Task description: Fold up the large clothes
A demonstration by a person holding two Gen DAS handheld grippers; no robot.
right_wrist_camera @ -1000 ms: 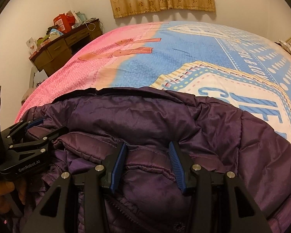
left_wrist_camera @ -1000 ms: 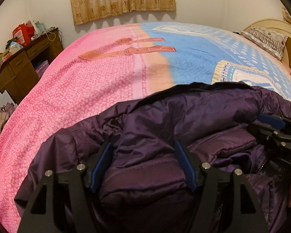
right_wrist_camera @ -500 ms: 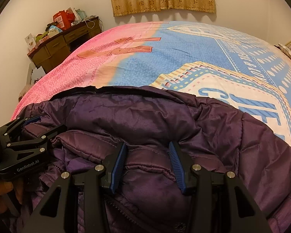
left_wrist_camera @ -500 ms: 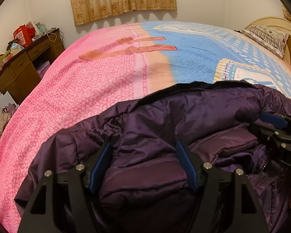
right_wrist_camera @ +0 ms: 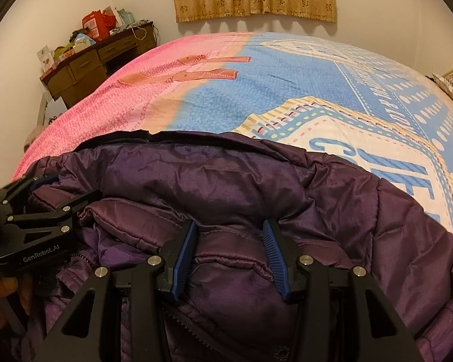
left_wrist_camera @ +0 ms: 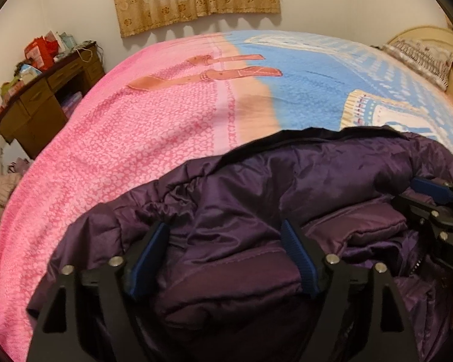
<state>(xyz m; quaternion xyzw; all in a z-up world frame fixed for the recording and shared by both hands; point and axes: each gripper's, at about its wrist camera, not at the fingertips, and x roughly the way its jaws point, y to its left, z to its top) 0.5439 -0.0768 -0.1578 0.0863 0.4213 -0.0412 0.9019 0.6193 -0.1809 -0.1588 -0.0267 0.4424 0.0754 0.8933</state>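
Right now my left gripper [left_wrist_camera: 225, 253] and my right gripper [right_wrist_camera: 231, 255] each have a thick fold of the purple coat [left_wrist_camera: 287, 187] between their blue pads, and the pads look pressed into the puffy cloth, so I think both are pinching it. The two sit near each other, side by side. The coat lies on the near side of the bed [left_wrist_camera: 136, 138], bunched up in a heap, with its far edge on the pink and blue cover. I worry about a few things. The cloth is shiny and smooth, so it could slip out of the pads if I pull fast. The coat is fat with air, so a fold may puff up and fall open when I let go. A zipper [right_wrist_camera: 178, 319] shows near my right gripper, and it could catch on a pad. If one side moves faster, the fold will end up crooked.
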